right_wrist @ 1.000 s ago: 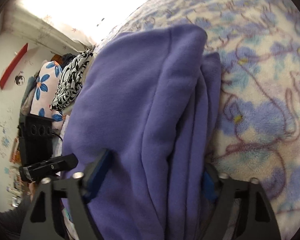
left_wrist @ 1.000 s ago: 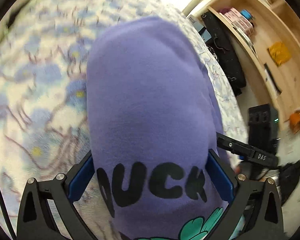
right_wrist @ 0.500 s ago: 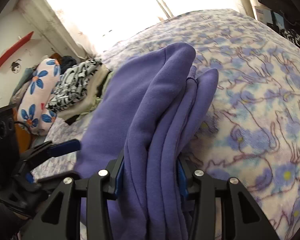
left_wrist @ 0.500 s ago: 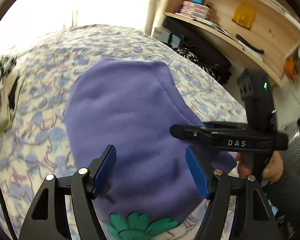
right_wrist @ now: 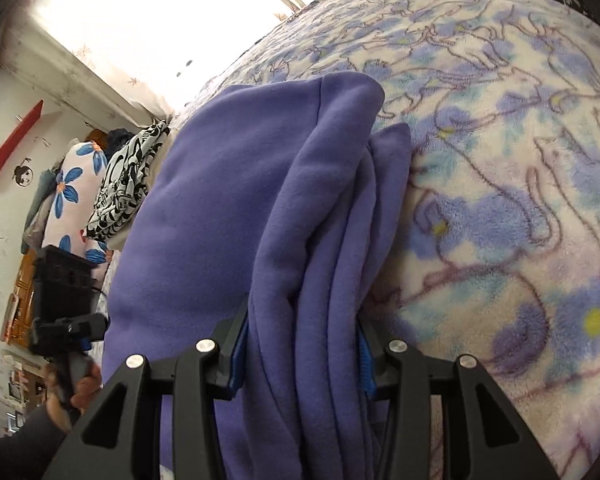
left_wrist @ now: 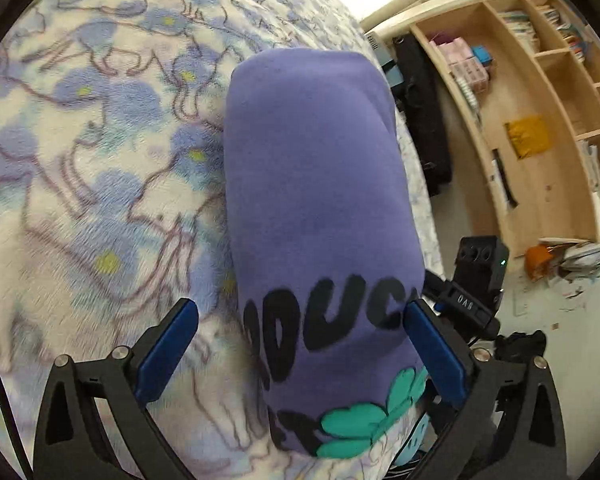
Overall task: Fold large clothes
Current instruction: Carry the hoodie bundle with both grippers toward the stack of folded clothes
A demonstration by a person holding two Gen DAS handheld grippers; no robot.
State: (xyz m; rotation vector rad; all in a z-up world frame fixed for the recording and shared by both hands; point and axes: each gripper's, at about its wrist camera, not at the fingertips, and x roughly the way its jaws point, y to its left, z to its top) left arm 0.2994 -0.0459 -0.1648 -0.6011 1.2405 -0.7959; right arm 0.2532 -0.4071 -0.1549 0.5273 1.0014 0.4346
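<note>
A folded purple sweatshirt (left_wrist: 312,180) with black letters and a green print lies on the flowered bed blanket (left_wrist: 80,160). In the left wrist view my left gripper (left_wrist: 300,308) straddles the printed end. Its jaws are opening wide: the left pad stands clear of the cloth and the right pad sits at its edge. In the right wrist view my right gripper (right_wrist: 302,328) is shut on the stacked folded layers at the sweatshirt's (right_wrist: 228,220) side edge, both blue pads pressing into them. The right gripper's black body (left_wrist: 472,308) shows beside the sweatshirt.
The blanket (right_wrist: 500,160) spreads wide to the right of the sweatshirt. A black-and-white garment (right_wrist: 128,176) and a flowered pillow (right_wrist: 72,200) lie beyond it. Wooden shelves (left_wrist: 540,120) and a black bag (left_wrist: 424,120) stand past the bed's edge. A person's hand (right_wrist: 80,388) grips the left tool.
The right gripper's jaws have closed onto the folded layers. The left gripper had pulled back with narrower jaws; now it is low over the printed end again, with its jaws spread wide.
</note>
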